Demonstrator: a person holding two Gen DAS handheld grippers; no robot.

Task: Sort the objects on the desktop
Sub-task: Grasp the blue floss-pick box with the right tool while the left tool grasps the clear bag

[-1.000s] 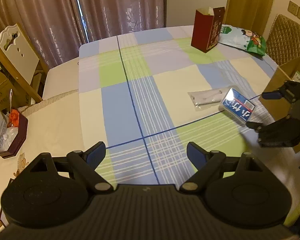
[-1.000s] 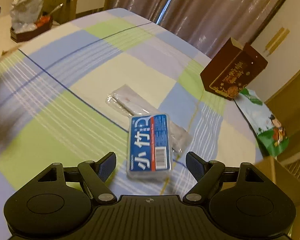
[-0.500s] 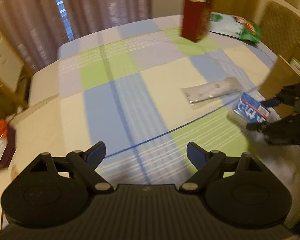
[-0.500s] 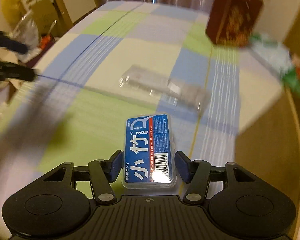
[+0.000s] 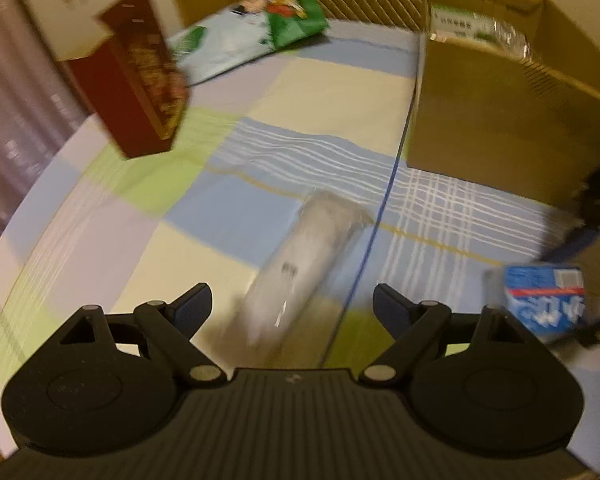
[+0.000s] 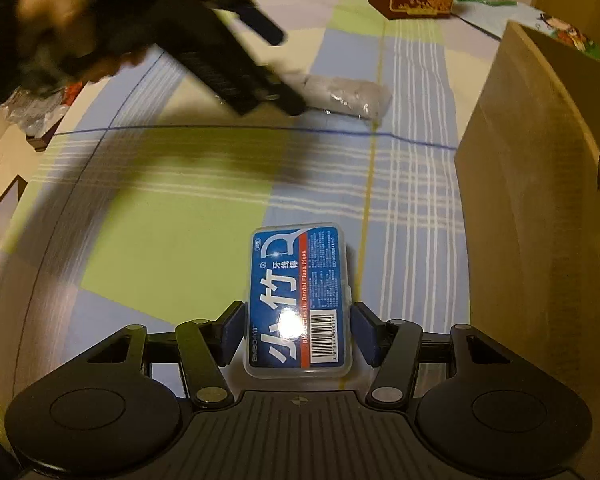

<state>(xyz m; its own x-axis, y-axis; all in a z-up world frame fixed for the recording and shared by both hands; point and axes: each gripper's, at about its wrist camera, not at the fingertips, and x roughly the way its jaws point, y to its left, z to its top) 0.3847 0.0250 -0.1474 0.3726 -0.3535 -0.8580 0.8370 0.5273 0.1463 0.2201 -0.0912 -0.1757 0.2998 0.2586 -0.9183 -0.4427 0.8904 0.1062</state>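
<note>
Since a second ago the right gripper (image 6: 298, 334) has closed on the dental floss picks box (image 6: 298, 300) and lifts it beside the cardboard box (image 6: 540, 208) at 3 o'clock, while the left gripper (image 5: 292, 304), wide open and empty, now reaches the clear plastic packet (image 5: 300, 268) at 12 o'clock.

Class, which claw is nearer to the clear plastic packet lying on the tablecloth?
Left. The left claw is open right over the clear plastic packet; the right claw is off to the side, shut on the blue box.

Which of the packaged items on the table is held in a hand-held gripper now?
The blue dental floss box: the right hand-held gripper clamps it. The clear plastic packet lies free between the open left fingers.
</note>
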